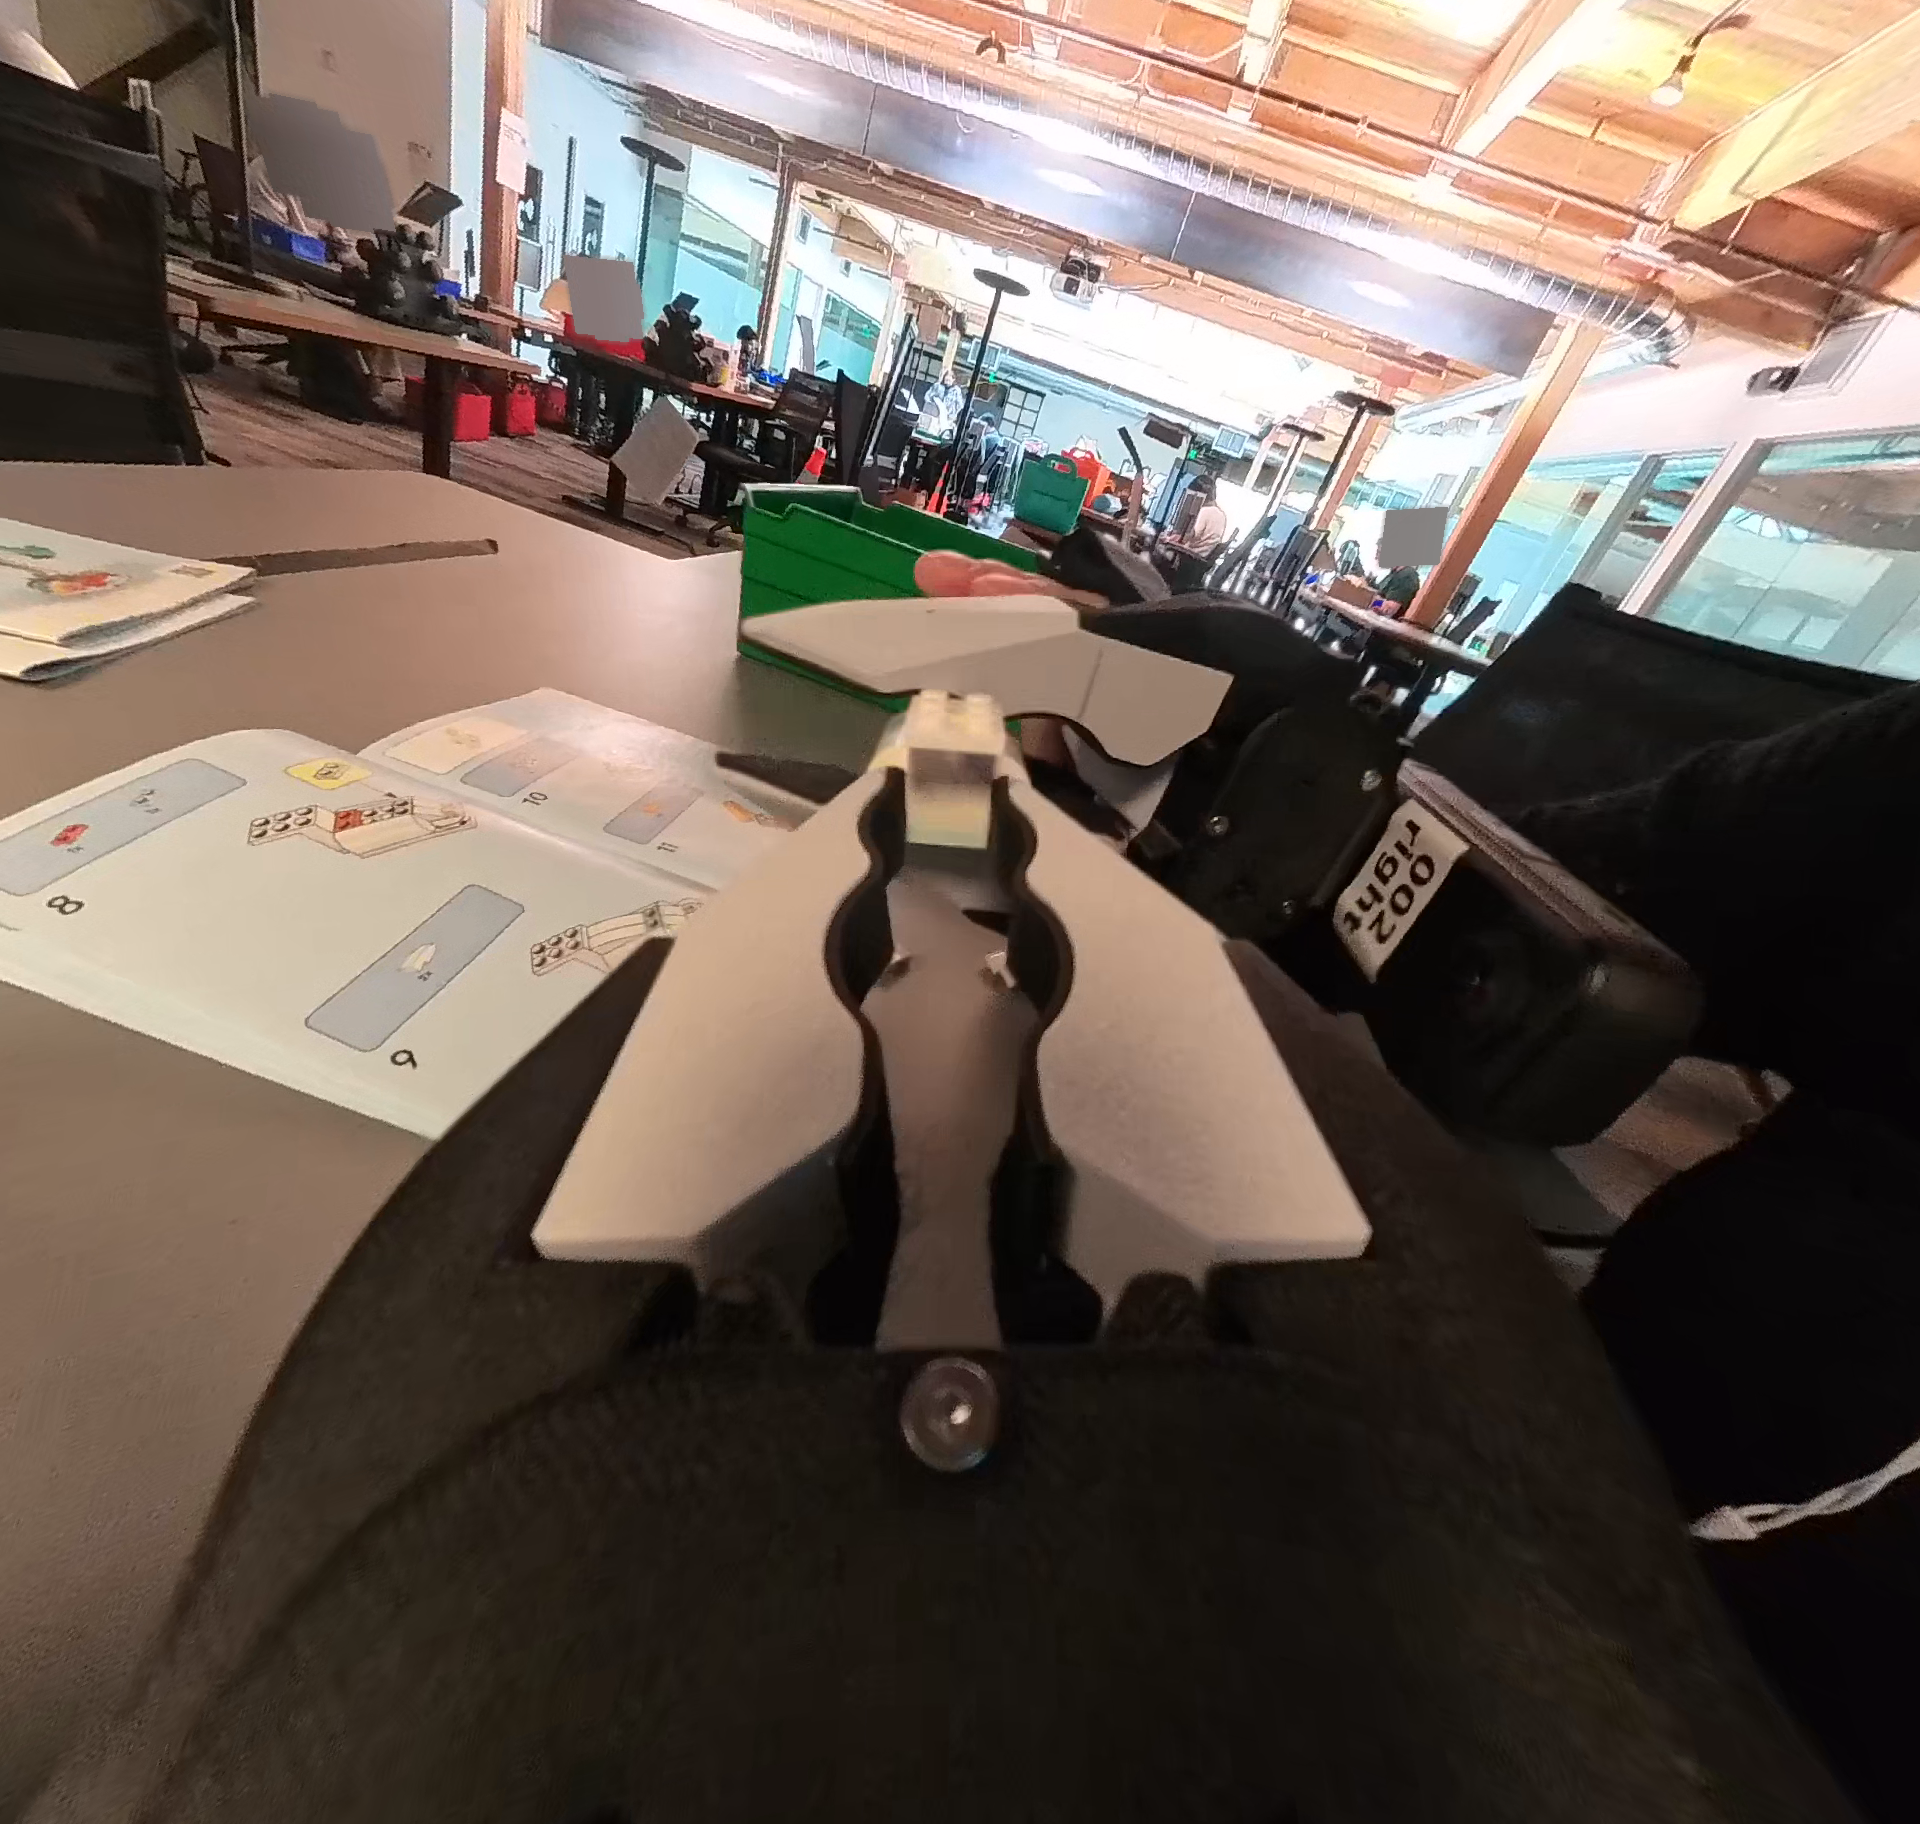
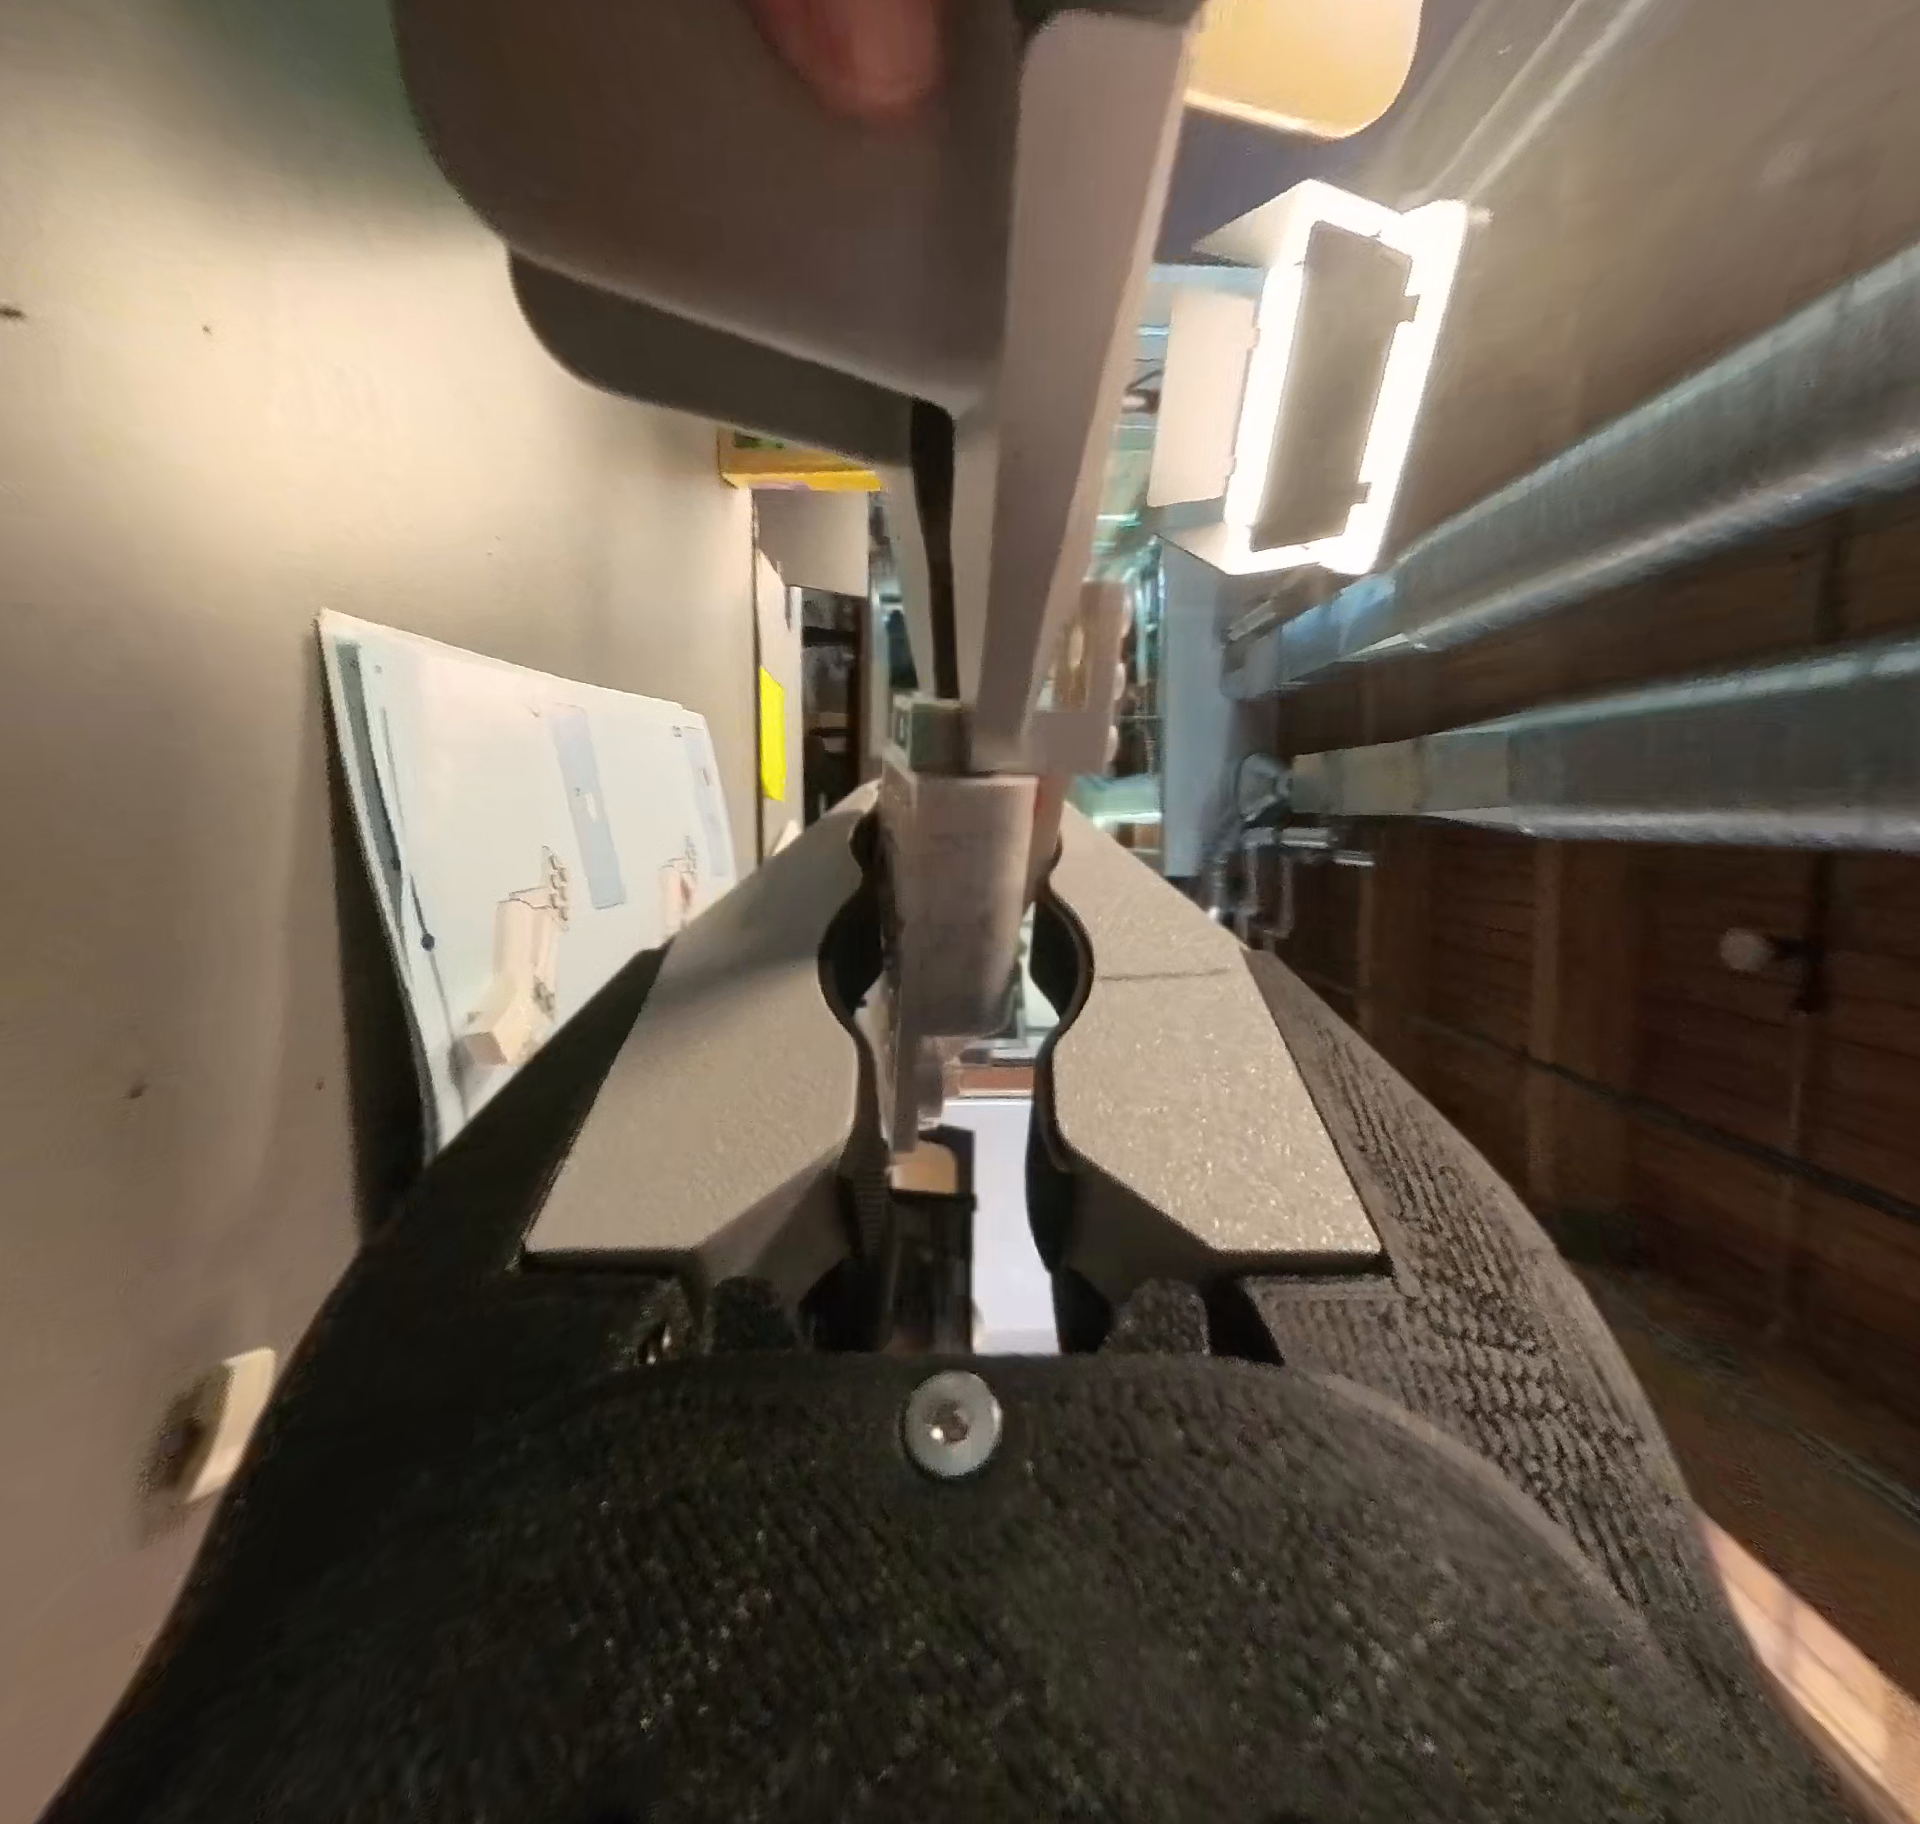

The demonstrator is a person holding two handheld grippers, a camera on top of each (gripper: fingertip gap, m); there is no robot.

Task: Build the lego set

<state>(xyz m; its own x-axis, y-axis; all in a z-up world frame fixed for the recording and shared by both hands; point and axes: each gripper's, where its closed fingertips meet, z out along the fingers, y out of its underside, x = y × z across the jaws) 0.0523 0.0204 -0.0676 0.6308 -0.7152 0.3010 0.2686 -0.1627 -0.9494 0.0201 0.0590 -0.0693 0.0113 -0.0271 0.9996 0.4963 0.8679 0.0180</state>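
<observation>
1. Your left gripper is closed on a small pale lego piece, pinched between its grey fingertips with the studs facing away from the camera.
2. That piece is held up off the bench, above the near edge of the open instruction booklet.
3. Your right gripper comes in from the right in the left wrist view, turned on its side, its grey fingers reaching across just behind the piece in your left gripper.
4. In the right wrist view the scene is rolled sideways. Your right gripper is closed nearly all the way on a pale lego assembly that runs back between its fingers.
5. The left gripper's finger comes down from the top of that view and meets the front end of the assembly, where a small greyish block sits. You cannot tell from either view whether the two lego parts are already pressed together or only touching.
6. A fingertip of your hand rests on the upper side of the right gripper.
7. A green bin stands on the bench beyond the grippers, and a second, folded booklet lies at the far left.
8. A small white lego piece lies loose on the bench in the right wrist view, well apart from the grippers.
</observation>
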